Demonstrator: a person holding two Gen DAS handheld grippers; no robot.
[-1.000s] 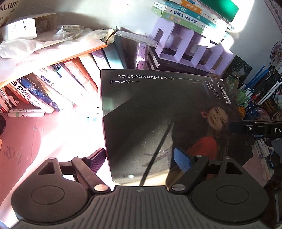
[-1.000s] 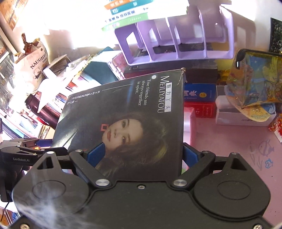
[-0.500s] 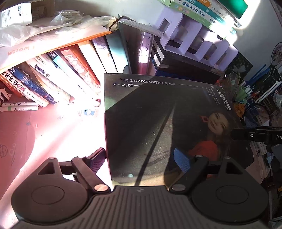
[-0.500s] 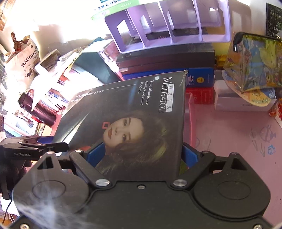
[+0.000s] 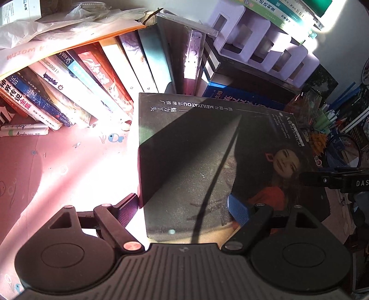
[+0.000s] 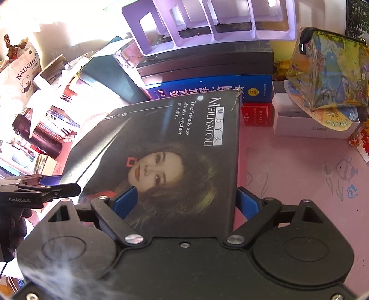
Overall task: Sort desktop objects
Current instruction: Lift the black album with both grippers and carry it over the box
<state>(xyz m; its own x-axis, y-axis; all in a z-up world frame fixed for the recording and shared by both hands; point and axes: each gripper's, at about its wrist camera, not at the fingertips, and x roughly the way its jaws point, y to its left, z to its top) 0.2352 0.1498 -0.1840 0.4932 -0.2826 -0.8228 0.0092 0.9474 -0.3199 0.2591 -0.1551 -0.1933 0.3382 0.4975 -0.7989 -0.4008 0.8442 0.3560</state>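
Note:
A dark box [image 5: 196,161] printed "MEILIYATOU", with a woman's face on its top, is held by both grippers just above the pink desk mat. My left gripper [image 5: 182,207] is shut on its left end, one blue pad on the top face. My right gripper [image 6: 184,203] is shut on its right end, where the box [image 6: 175,147] fills the jaws, with its blue fingers [image 6: 248,204] on either side. Each gripper's tip shows at the edge of the other's view.
A row of leaning books [image 5: 92,76] stands at the back left. A stack of dark and blue books [image 6: 207,76] carries a purple organiser [image 6: 207,20]. A colourful pouch [image 6: 322,76] on a white box sits at the right. Markers [image 5: 23,130] lie at the left.
The box and both grippers have moved forward and lower toward the book stack and the leaning books; both grips are unchanged.

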